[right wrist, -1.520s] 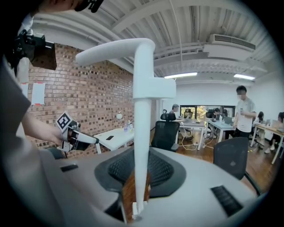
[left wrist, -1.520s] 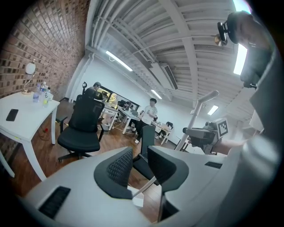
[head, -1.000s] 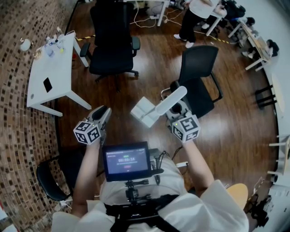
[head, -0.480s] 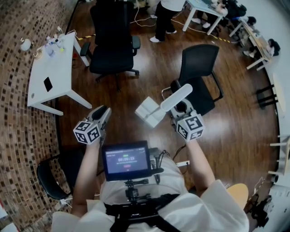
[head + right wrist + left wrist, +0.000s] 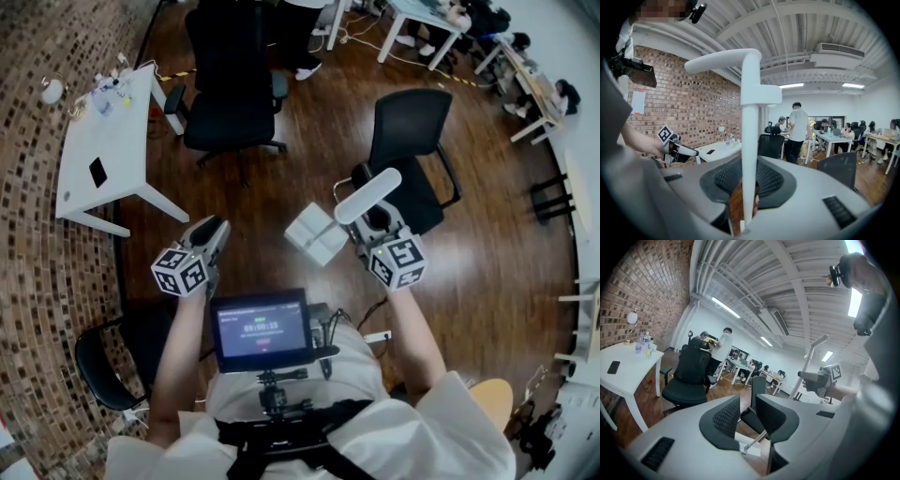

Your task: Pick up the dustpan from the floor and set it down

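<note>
dustpan rightward — handle between pads

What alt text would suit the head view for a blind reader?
Seen from above, a person's right tongs clamp a white dustpan by its handle, above a wooden floor, before a black chair. The left tongs are open and empty.

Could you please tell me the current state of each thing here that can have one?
Dustpan: held by its handle, hanging off the floor.
Right gripper: jaws shut on the dustpan's handle.
Left gripper: jaws apart, empty.
Chest screen: lit.
</note>
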### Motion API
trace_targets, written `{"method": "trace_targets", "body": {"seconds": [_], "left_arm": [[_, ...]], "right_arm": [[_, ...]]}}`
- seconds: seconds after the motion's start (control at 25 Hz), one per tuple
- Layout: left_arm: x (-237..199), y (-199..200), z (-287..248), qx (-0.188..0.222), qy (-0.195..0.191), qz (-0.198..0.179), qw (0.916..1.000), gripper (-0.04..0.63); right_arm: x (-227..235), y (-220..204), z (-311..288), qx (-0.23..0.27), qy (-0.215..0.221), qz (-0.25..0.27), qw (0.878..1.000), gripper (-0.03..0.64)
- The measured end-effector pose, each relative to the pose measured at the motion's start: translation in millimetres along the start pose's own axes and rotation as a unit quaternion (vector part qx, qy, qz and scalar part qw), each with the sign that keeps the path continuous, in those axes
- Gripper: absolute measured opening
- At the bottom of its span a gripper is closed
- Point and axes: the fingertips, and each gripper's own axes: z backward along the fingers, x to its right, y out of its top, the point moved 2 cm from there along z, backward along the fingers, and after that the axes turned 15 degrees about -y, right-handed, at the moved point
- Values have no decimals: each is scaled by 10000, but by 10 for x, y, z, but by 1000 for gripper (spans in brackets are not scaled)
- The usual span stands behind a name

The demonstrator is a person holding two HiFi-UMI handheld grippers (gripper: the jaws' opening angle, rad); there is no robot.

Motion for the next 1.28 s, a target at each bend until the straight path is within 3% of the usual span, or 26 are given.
{"method": "trace_targets", "body": {"seconds": [1.28], "left_arm": [[-91, -243, 29, -95, 246, 208, 9994, 95]], "right_arm": [[59, -274, -158, -226, 133, -12, 9997, 101]]}}
